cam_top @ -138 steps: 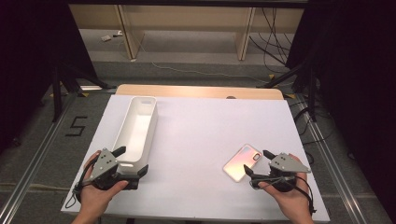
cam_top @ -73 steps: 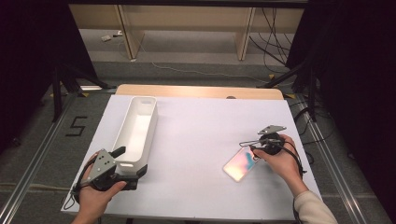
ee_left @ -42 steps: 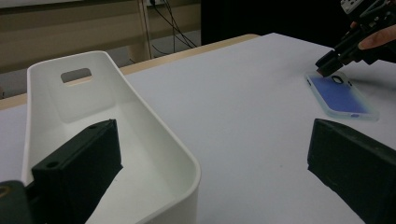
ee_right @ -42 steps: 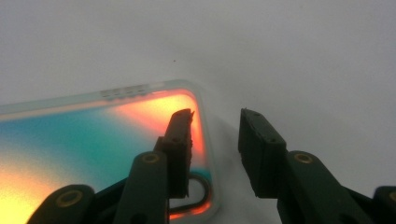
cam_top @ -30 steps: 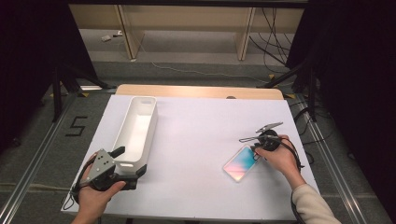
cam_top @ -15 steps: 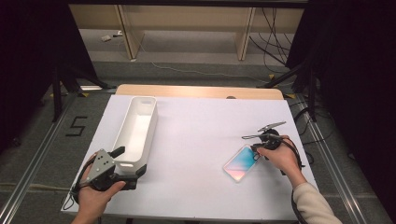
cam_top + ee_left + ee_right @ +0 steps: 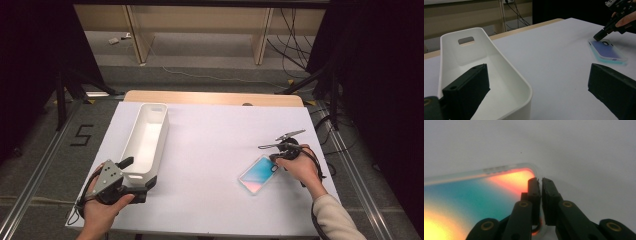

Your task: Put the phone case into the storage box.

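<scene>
While tilted down, right claw (image 7: 274,159) (phone case (image 7: 257,174) edge).

We see a surface (image 7: 215,150) covered in matt white, smooth and even, with a strip of pale wood (image 7: 210,97) showing along its far edge. The white tray (image 7: 145,142) looks like moulded plastic, smooth with a soft sheen on its rounded rim. The phone case (image 7: 257,173) has a clear, glossy plastic rim around an iridescent panel that shifts from teal to orange. The fingers (image 7: 534,195) of the right gripper (image 7: 541,183) look like matt black plastic with brass-coloured rivets; the left gripper (image 7: 131,172) carries dull black pads and a grey plate.
</scene>
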Tool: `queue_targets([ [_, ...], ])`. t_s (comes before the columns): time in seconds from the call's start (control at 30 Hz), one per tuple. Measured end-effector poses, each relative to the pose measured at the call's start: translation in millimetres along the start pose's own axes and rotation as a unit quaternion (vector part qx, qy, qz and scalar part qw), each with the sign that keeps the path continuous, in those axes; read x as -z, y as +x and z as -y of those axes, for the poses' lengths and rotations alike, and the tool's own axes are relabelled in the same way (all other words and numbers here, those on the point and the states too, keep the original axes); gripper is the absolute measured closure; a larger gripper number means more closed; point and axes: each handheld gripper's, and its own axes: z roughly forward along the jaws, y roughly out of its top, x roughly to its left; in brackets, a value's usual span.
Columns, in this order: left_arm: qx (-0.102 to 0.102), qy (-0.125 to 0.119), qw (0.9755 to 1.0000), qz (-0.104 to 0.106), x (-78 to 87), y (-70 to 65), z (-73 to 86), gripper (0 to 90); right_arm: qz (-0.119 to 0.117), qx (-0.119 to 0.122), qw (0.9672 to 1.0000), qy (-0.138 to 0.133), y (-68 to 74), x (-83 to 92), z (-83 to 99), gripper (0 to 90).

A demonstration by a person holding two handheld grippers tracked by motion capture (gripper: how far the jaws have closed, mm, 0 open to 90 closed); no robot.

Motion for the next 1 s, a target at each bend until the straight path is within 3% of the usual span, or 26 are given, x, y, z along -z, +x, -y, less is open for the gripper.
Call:
queue_targets([
  [0.03, 0.000, 0.000, 1.0000, 0.000, 0.0, 0.0, 0.0, 3.0, 0.007, 0.016, 0.9998, -0.007, 0.5, -1.3, -0.3, 88.2],
  [0.1, 0.000, -0.001, 1.0000, 0.001, 0.1, -0.2, -0.1, 3.1, 0.010, 0.016, 0.9998, -0.002, 1.8, -1.3, -0.6, 88.5],
  [0.13, 0.000, 0.000, 1.0000, 0.001, 0.1, -0.3, -0.1, 3.1, 0.009, 0.003, 0.9999, 0.009, 4.9, 0.2, -0.9, 88.6],
  [0.23, 0.000, 0.000, 1.0000, 0.000, 0.3, -0.1, 0.0, 3.2, 0.013, 0.034, 0.9993, 0.001, 1.4, -1.0, -1.2, 88.8],
  [0.33, -0.001, 0.000, 1.0000, 0.000, 0.2, 0.2, 0.0, 3.2, 0.015, 0.022, 0.9996, 0.002, 4.6, -0.8, -1.2, 88.9],
  [0.37, 0.000, 0.000, 1.0000, 0.000, 0.2, 0.1, 0.0, 3.2, 0.021, 0.042, 0.9989, -0.005, 3.1, -1.7, -1.2, 88.9],
  [0.5, -0.001, 0.000, 1.0000, 0.000, 0.4, 0.1, -0.1, 3.4, 0.022, 0.036, 0.9991, 0.006, 5.2, 0.4, -1.9, 89.0],
  [0.57, 0.001, -0.004, 1.0000, 0.002, -0.2, 0.3, 0.1, 3.4, 0.024, 0.051, 0.9984, 0.003, 3.0, 0.2, -1.4, 89.0],
  [0.73, 0.001, -0.004, 1.0000, 0.003, -0.3, 0.4, 0.2, 3.5, 0.029, 0.040, 0.9988, 0.003, 7.0, 1.5, -2.1, 89.0],
  [0.8, 0.001, -0.005, 1.0000, 0.003, -0.2, 0.5, 0.0, 3.5, 0.035, 0.043, 0.9985, 0.003, 8.9, 3.1, -3.2, 89.0],
  [0.83, 0.001, -0.005, 1.0000, 0.003, -0.2, 0.5, 0.0, 3.5, 0.033, 0.058, 0.9978, -0.002, 7.3, 2.9, -3.6, 89.0],
  [0.87, 0.001, -0.004, 1.0000, 0.001, 0.1, 0.4, -0.1, 3.5, 0.034, 0.049, 0.9982, -0.002, 9.3, 3.7, -3.8, 89.0],
  [0.97, 0.002, -0.004, 1.0000, 0.002, 0.0, 0.4, 0.0, 3.5, 0.044, 0.054, 0.9976, -0.004, 11.1, 5.3, -4.7, 89.0],
  [1.0, 0.001, -0.004, 1.0000, 0.002, 0.0, 0.4, -0.1, 3.5, 0.043, 0.066, 0.9969, -0.007, 10.5, 6.4, -5.2, 89.0],
])
